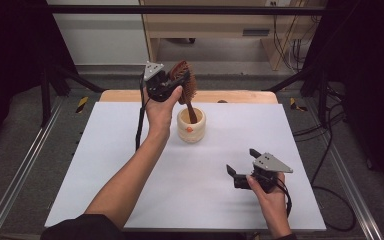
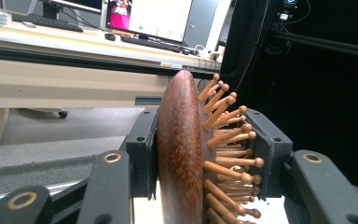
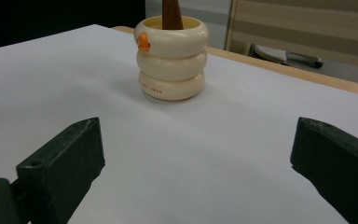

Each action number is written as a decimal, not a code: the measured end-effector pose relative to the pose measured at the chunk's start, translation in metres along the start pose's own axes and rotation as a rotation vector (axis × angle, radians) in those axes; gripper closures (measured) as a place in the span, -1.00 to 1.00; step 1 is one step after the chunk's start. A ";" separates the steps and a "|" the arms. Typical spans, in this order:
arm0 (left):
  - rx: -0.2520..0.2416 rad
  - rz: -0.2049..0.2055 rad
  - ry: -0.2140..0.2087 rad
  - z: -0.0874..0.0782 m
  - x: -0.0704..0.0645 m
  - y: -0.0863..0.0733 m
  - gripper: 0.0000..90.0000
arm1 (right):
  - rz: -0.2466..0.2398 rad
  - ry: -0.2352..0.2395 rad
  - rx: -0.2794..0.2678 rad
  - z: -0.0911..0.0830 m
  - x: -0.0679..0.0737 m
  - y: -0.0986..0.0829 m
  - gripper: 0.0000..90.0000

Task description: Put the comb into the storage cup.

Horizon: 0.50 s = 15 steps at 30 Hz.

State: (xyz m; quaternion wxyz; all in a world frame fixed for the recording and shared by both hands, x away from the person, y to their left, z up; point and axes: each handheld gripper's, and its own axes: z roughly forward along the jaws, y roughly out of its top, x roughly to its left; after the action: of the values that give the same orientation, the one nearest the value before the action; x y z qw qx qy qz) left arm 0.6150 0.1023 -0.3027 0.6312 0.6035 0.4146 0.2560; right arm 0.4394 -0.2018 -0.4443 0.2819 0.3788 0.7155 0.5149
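The left gripper (image 1: 172,80) has its jaws closed on the head of a wooden brush (image 2: 186,154), one pad flat on the smooth back, the other pressed in among the bristle pins. From the high view the brush (image 1: 186,85) stands nearly upright, its handle already down inside the cream cup (image 1: 191,125) at the far middle of the white mat (image 1: 130,150). It looks like the brush is being stood in the cup, or lifted from it; I can't say which. Either way, I'd keep the hand moving straight along the handle's line, since a sideways pull could tip so small a cup. If letting go, let the handle lean on the rim first, then spread the jaws slowly so the pins don't snag the pad. The right gripper (image 1: 240,167) rests low near the front right, jaws wide apart and holding nothing, pointed at the cup (image 3: 171,58), well short of it
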 end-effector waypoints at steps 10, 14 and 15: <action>0.005 0.001 0.003 0.001 0.000 -0.003 0.14 | 0.000 0.000 0.001 0.000 0.000 0.000 -0.94; 0.007 0.004 0.003 0.002 0.000 -0.003 0.14 | 0.000 0.001 0.002 0.000 0.000 0.000 -0.94; 0.008 0.004 0.003 0.002 0.000 -0.004 0.14 | 0.000 0.001 0.002 0.000 0.000 0.000 -0.94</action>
State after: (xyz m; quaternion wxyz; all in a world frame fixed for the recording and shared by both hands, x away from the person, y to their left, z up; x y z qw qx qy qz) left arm 0.6157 0.1010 -0.3065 0.6275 0.6065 0.4153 0.2567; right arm 0.4395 -0.2015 -0.4445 0.2810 0.3789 0.7162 0.5143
